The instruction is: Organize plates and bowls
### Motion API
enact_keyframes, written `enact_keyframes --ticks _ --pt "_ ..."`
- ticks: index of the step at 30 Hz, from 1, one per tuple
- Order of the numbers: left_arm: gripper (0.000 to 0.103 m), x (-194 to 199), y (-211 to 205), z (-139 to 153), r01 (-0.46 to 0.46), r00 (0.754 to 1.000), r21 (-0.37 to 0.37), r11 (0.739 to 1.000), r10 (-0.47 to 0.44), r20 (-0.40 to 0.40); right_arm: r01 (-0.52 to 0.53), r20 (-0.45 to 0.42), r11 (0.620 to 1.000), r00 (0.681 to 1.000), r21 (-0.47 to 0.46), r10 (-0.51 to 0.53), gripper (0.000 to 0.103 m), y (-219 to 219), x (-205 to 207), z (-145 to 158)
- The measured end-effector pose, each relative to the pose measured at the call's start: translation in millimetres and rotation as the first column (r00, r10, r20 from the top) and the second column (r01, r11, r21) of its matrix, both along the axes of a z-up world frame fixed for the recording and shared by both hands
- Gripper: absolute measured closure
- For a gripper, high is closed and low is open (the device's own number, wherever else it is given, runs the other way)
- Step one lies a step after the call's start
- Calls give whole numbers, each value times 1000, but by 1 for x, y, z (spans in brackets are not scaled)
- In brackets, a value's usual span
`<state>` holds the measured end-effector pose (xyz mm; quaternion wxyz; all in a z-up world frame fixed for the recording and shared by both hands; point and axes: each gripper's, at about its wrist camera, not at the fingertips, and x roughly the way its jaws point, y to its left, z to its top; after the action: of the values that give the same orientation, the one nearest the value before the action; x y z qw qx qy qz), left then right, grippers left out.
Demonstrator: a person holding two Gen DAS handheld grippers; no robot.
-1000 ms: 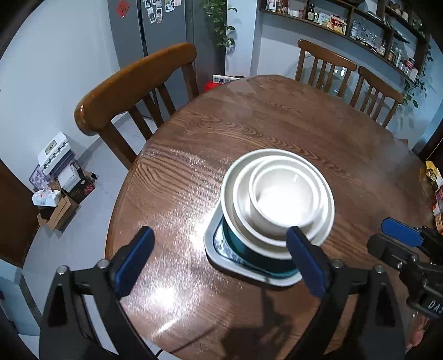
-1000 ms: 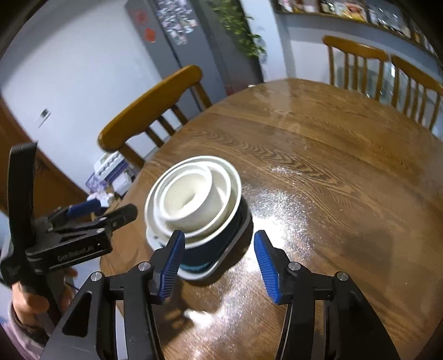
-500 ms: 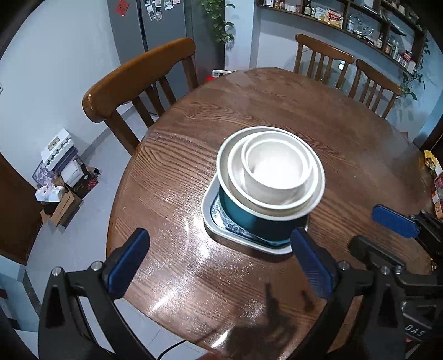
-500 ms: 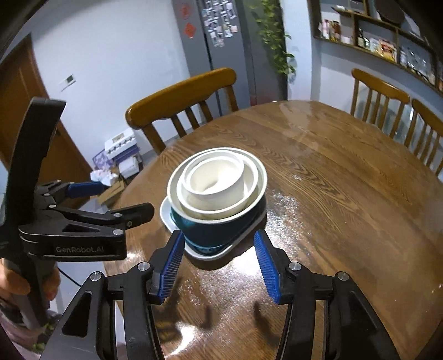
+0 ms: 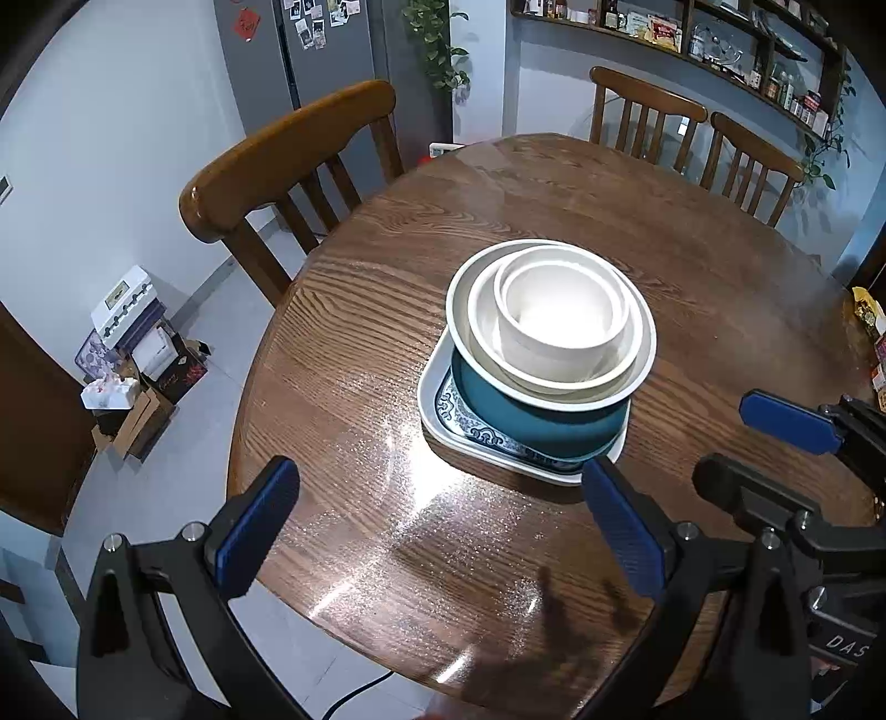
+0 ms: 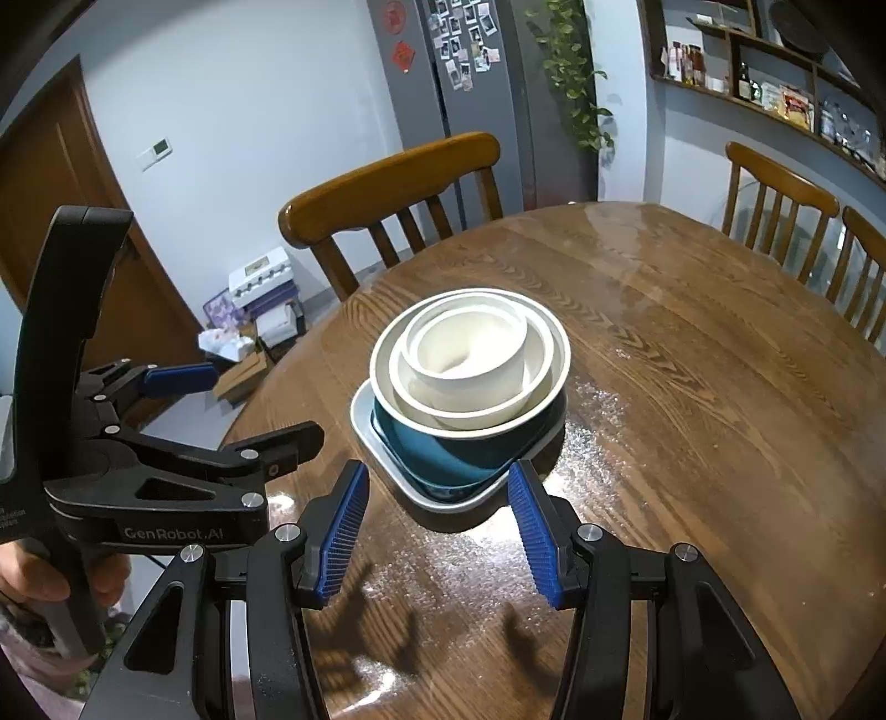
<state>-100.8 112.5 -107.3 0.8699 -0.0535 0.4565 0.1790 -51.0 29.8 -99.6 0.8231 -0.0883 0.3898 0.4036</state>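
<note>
A stack of dishes stands on the round wooden table (image 5: 387, 343). A square white plate with a blue pattern (image 5: 443, 412) is at the bottom. On it sits a teal bowl (image 5: 531, 421), with two white bowls nested inside, the small one (image 5: 559, 315) on top. The stack also shows in the right wrist view (image 6: 465, 382). My left gripper (image 5: 437, 531) is open and empty, back from the stack near the table's front edge. My right gripper (image 6: 437, 531) is open and empty, just short of the square plate (image 6: 382, 454).
Wooden chairs stand around the table, one at the far left (image 5: 288, 166) and two at the back right (image 5: 692, 127). Boxes (image 5: 138, 376) lie on the floor to the left. A fridge (image 5: 310, 61) and wall shelves (image 5: 692, 33) are behind.
Both grippers have drawn back and up from the dish stack, which now looks smaller and farther away. The stack has not moved. Both stay open.
</note>
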Motion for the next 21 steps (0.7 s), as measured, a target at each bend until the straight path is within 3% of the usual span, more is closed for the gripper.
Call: enact_keyframes --ticks 21 --pt "1 2 -5 -3 15 1000 9 1000 -15 7 -4 -25 1000 1000 -13 4 50 7 3 -7"
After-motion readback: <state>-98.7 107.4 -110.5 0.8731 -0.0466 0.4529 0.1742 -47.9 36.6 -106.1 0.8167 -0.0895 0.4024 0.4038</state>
